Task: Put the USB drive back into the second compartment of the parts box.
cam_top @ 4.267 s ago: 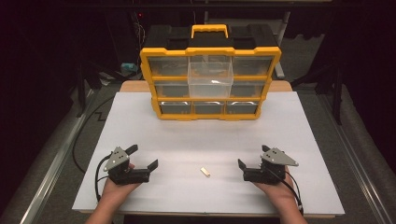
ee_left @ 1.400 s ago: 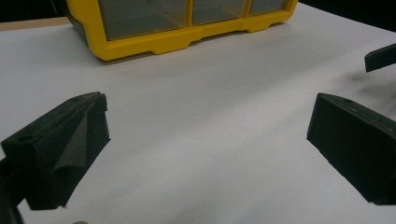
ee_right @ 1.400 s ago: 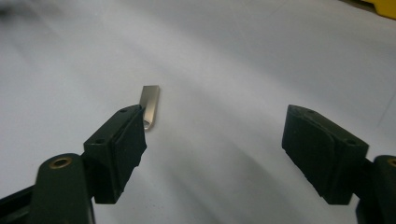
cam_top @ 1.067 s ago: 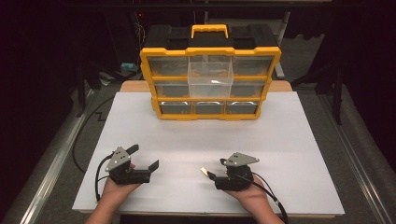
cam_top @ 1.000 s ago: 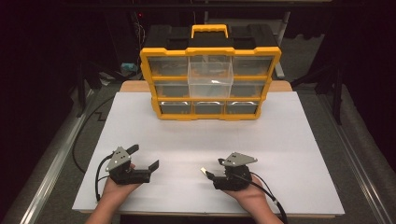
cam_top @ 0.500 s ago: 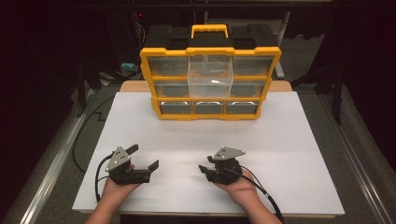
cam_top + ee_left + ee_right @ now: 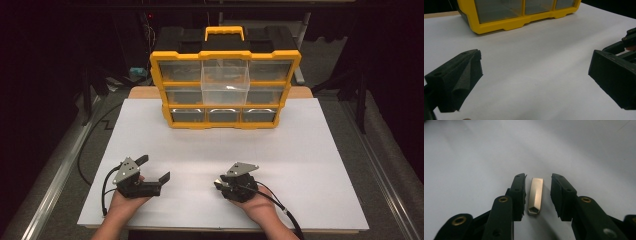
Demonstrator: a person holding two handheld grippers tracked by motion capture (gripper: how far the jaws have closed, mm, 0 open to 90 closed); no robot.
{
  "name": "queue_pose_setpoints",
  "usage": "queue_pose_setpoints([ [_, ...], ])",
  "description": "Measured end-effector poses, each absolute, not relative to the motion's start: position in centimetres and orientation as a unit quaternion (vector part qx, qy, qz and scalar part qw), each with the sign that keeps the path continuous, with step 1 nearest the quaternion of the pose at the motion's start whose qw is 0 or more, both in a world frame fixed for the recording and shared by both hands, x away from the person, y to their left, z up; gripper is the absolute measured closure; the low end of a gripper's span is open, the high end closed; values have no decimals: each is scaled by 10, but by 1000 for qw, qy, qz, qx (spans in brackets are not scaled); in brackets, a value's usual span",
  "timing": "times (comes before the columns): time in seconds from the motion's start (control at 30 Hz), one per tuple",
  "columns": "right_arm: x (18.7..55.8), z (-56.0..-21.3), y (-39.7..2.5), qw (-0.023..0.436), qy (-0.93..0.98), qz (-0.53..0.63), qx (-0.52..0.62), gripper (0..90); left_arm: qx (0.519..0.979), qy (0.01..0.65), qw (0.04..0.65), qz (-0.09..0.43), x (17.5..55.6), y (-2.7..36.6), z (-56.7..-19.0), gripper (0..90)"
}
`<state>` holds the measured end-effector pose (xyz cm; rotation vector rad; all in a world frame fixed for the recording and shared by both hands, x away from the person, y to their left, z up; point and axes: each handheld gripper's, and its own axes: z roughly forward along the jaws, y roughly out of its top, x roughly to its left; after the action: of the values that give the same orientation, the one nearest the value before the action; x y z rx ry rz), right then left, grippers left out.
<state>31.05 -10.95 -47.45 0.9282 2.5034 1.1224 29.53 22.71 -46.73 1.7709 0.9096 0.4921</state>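
Between the narrowed jaws of the right claw, a small pale metal piece is straddled on the white surface, not yet pinched; the grasp step is judged in hand. Closing and lifting are called for next, while the left claw is held wide and empty, the yellow drawer organiser beyond.

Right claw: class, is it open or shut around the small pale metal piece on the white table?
Open. The right claw has jaws either side of the small pale metal piece, with gaps visible.
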Motion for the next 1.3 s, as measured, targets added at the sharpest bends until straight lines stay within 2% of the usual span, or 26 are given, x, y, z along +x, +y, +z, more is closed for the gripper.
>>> queue_pose_setpoints([
  [0.17,306,-475,-109,127,860,382,314,700,738,379,519,205,295,227,-467,0],
  [1.3,309,-477,-104,133,859,376,322,791,738,379,521,203,293,224,-467,0],
])
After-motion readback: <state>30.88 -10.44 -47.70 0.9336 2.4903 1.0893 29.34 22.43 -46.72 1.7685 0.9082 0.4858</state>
